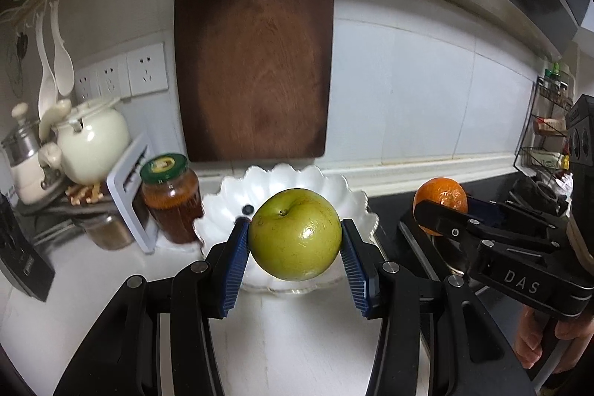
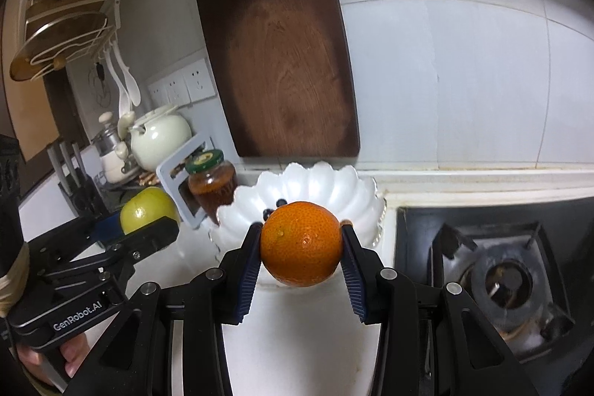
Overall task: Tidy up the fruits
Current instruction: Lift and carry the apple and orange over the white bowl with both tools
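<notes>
My left gripper [image 1: 295, 240] is shut on a green apple [image 1: 295, 234] and holds it in the air in front of a white scalloped bowl [image 1: 334, 184]. My right gripper [image 2: 300, 244] is shut on an orange [image 2: 300, 244], also raised in front of the bowl [image 2: 345, 188]. The bowl holds a few small dark berries [image 2: 281, 202]. In the left wrist view the right gripper [image 1: 441, 214] with the orange [image 1: 440, 197] is to the right. In the right wrist view the left gripper [image 2: 144, 229] with the apple [image 2: 148, 210] is to the left.
A dark wooden cutting board [image 1: 256, 58] hangs on the tiled wall behind the bowl. A jar with a green lid [image 1: 170, 199], a white frame and a cream teapot [image 1: 92, 140] stand left. A gas stove [image 2: 497, 281] lies to the right, a knife block [image 2: 74, 180] far left.
</notes>
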The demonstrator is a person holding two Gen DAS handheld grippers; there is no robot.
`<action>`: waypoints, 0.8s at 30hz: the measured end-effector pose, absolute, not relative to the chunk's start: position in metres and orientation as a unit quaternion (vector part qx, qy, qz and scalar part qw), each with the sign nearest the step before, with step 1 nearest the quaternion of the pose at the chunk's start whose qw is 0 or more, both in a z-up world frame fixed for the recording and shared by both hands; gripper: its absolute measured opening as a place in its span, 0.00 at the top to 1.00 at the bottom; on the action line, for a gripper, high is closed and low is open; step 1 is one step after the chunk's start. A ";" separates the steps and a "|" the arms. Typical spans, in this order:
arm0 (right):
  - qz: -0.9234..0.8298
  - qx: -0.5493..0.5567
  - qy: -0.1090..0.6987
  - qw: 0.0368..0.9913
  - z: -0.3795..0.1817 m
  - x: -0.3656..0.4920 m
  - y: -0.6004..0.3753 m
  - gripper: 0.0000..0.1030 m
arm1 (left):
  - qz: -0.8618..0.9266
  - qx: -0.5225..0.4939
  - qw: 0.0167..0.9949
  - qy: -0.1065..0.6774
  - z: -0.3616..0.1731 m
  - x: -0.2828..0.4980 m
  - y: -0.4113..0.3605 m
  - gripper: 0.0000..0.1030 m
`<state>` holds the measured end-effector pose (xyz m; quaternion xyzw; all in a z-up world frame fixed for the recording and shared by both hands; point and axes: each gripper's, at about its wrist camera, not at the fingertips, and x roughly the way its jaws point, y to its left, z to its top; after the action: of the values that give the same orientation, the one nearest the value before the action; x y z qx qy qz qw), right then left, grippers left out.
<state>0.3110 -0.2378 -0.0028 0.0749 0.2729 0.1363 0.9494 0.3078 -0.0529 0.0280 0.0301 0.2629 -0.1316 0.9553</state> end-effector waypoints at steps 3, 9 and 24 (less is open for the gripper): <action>0.136 0.071 0.269 0.951 0.001 0.323 -0.235 0.59 | -0.134 0.023 0.955 0.264 0.031 0.320 -0.050 0.54; 0.127 0.063 0.272 0.952 0.004 0.346 -0.232 0.59 | -0.138 0.019 0.953 0.270 0.033 0.343 -0.047 0.54; 0.121 0.031 0.283 0.951 0.012 0.407 -0.220 0.59 | -0.120 0.022 0.947 0.299 0.029 0.412 -0.051 0.54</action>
<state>0.4066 -0.2197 0.0120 0.0310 0.2833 0.1215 0.9508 0.4121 -0.0511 0.0294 0.0218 0.2988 -0.1196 0.9465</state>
